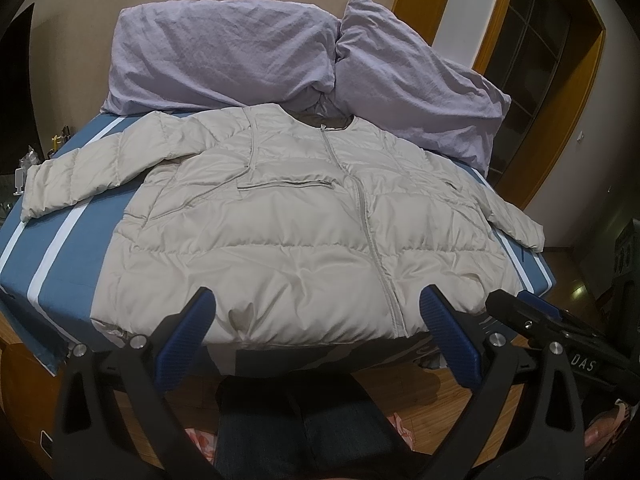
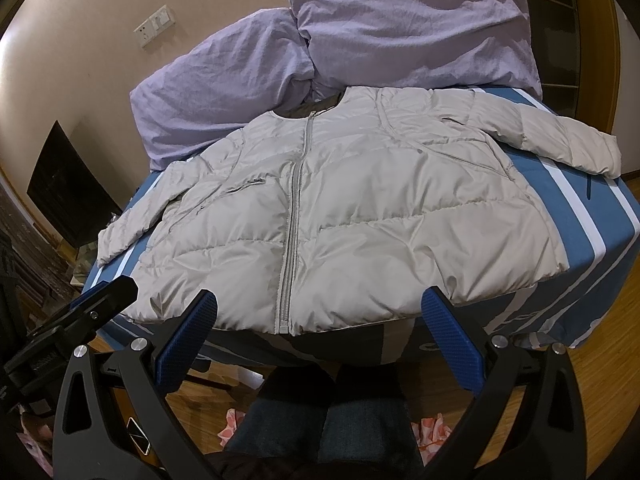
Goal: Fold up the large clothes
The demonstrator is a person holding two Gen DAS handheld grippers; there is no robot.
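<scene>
We've got both sets of jaws spread wide, nothing in them: left gripper [image 1: 318, 320] and right gripper [image 2: 320, 322] hang just off the near hem of the puffer jacket [image 1: 288, 216]. It lies flat, zipped, sleeves out, on the blue striped bed [image 1: 68, 256], collar against two lilac pillows [image 1: 224, 52].

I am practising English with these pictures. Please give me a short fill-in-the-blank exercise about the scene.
1. The jacket lies flat on the ____.
2. Its front zipper is ____.
3. The two pillows are ____ in colour.
4. Both the left gripper and the right gripper are ____.

Missing words: bed; closed; purple; open
</scene>
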